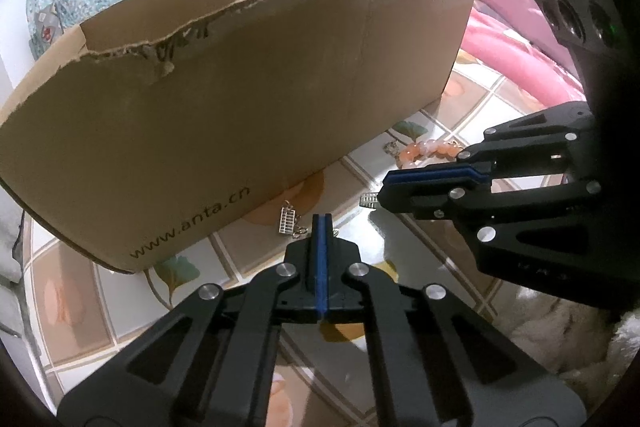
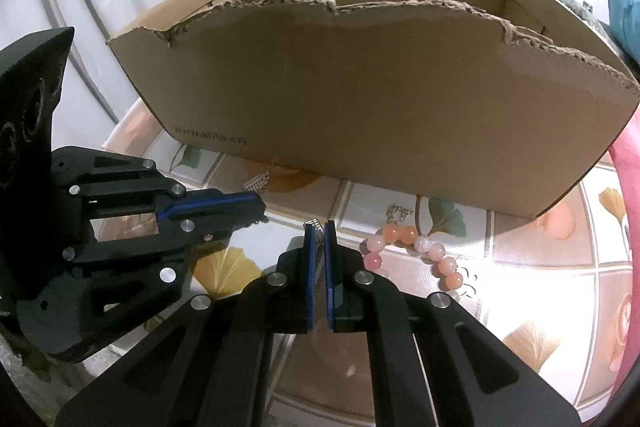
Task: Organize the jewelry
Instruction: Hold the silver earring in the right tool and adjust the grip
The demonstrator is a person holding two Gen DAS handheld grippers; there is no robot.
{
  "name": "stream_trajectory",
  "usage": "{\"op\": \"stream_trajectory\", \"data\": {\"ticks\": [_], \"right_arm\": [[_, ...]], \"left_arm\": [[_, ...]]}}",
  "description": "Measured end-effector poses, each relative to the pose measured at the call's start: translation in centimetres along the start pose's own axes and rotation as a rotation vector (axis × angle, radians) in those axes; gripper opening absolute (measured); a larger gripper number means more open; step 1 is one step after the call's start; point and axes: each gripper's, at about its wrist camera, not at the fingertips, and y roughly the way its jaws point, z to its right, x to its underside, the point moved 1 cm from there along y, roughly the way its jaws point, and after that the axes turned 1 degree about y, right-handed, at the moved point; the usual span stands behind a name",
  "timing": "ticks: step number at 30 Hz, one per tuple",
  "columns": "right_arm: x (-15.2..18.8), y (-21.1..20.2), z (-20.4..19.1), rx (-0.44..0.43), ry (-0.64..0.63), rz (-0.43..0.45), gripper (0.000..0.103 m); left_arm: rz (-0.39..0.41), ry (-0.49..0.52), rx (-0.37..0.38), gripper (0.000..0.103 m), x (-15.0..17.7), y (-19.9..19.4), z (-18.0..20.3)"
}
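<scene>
Jewelry lay on the tiled table (image 2: 520,259) before the torn cardboard box (image 2: 380,107): a silver charm chain (image 1: 289,223) and a pink bead bracelet (image 2: 424,251). The left gripper (image 1: 322,223) was pinched closed on the chain's links, the right gripper (image 2: 319,229) nipping its small charm. Light, limp and slippery, it looked best held by the charms.

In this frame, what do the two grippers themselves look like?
Both look alike: the left gripper and right gripper are matte black linkage frames with triangular cutouts, round silver pivot pins and flat fingers faced with blue pads. A black block with round lenses sits above the right one. No cables or sleeves show.
</scene>
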Motion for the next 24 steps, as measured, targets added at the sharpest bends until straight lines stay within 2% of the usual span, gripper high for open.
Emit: {"op": "stream_trajectory", "data": {"ticks": [9,15,21,24], "right_arm": [[0.2,-0.8,0.2,-0.004,-0.002,0.019,0.005],[0.3,-1.2,0.3,-0.008,0.005,0.031,0.005],[0.4,-1.3,0.3,-0.017,0.009,0.034,0.005],[0.4,-1.3,0.5,-0.019,0.012,0.033,0.005]], "left_arm": [[-0.002,-0.037,0.014,0.0,0.0,-0.8,-0.1],[-0.041,-0.078,0.03,0.0,0.3,-1.1,-0.2],[-0.07,-0.145,0.044,0.0,0.6,-0.3,-1.0],[-0.069,-0.189,0.074,0.0,0.4,0.0,-1.6]]}}
